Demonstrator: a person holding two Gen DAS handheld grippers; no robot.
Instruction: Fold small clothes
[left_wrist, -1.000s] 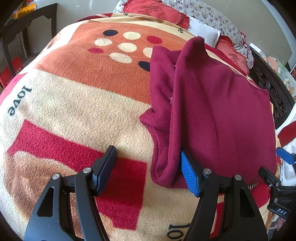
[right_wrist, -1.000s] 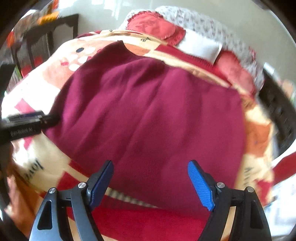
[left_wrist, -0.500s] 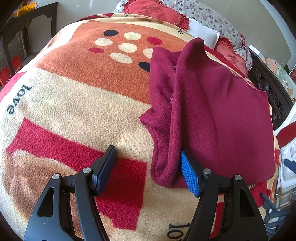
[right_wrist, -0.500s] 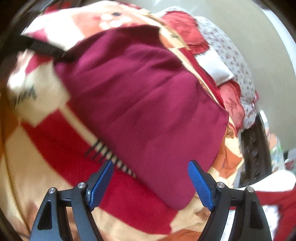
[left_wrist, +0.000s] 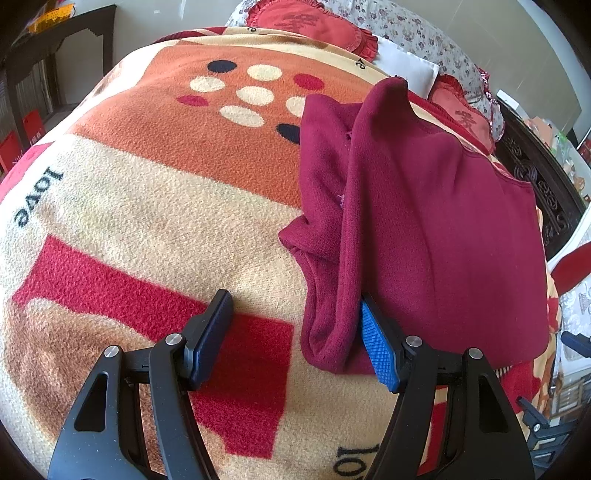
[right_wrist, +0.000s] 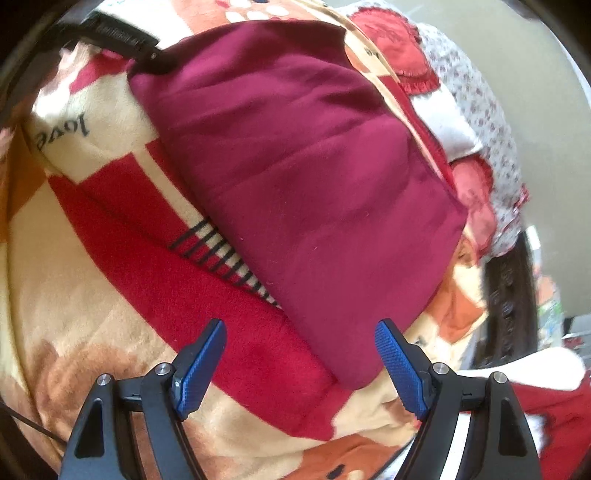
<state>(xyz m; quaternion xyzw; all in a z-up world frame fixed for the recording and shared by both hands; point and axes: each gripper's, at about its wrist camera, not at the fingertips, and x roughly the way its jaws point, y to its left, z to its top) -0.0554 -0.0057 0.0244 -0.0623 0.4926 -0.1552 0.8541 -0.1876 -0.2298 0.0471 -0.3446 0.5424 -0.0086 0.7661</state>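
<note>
A maroon garment (left_wrist: 436, 236) lies folded on the patterned fleece blanket (left_wrist: 147, 192); a bunched flap shows along its left edge. My left gripper (left_wrist: 295, 332) is open over that near left edge. Its blue right pad sits against the fold and its left finger stands over bare blanket. In the right wrist view the garment (right_wrist: 314, 166) runs diagonally, and its near corner lies between the fingers of my open right gripper (right_wrist: 301, 354), which holds nothing. The left gripper (right_wrist: 122, 40) appears there at the garment's far corner.
Red heart-shaped cushions (left_wrist: 310, 22), a white pillow (left_wrist: 406, 70) and floral bedding (left_wrist: 424, 33) lie at the head of the bed. A dark carved wooden frame (left_wrist: 543, 184) runs along the right side. A dark table (left_wrist: 55, 40) stands at the far left.
The right wrist view has rolled and shifted, so the garment now lies diagonally with its near corner between the right fingers. The left gripper and the garment have not moved.
</note>
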